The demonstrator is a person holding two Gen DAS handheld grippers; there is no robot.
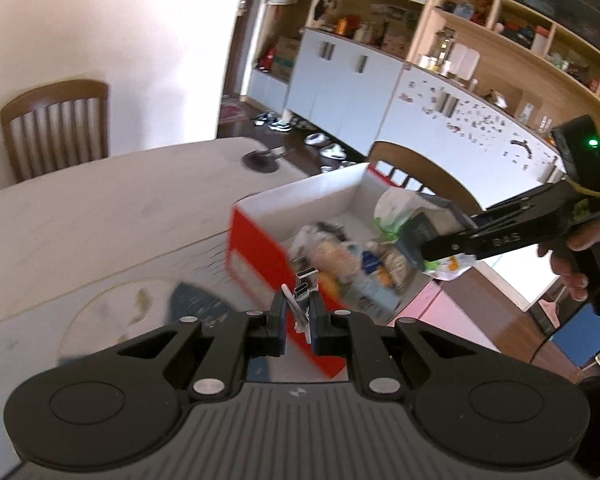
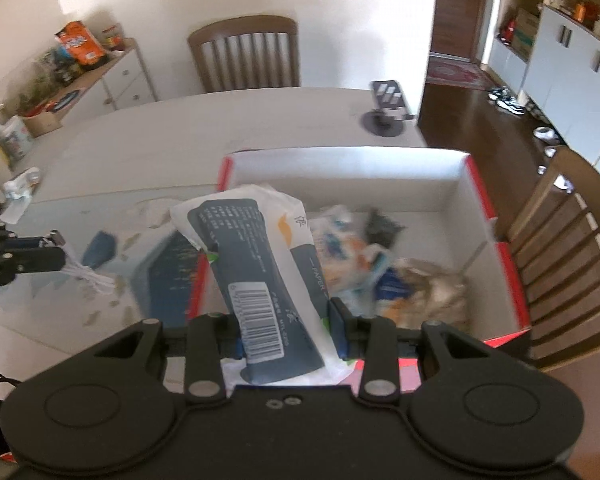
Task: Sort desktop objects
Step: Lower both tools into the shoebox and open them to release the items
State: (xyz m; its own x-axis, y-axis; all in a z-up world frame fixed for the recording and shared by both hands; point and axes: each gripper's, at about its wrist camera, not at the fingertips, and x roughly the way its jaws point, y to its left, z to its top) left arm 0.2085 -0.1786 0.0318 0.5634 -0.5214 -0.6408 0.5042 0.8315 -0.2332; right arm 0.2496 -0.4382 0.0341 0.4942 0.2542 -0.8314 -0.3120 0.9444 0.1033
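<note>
Red-walled, white-lined cardboard box [image 2: 476,184] is sitting on the pale tabletop [image 1: 80,208], already holding a blurred heap of crinkly plastic packets [image 2: 380,264]; sorting is looking partly done. Right gripper [image 2: 284,320] is clenching a soft white-and-slate plastic tissue pack [image 2: 260,256] with a barcode, hanging over the box's near-left corner, not yet dropped. Left gripper [image 1: 298,312] is pinching a thin white cable with metal USB plugs [image 1: 306,284], just short of the box's red wall, toward 12 o'clock from its fingers. Still on the table: a dark flat pouch [image 2: 100,248] at 9 o'clock of the box, and a round-based phone stand [image 2: 384,120] at 12 o'clock. Judgement: two drops pending, then the remaining items.
</note>
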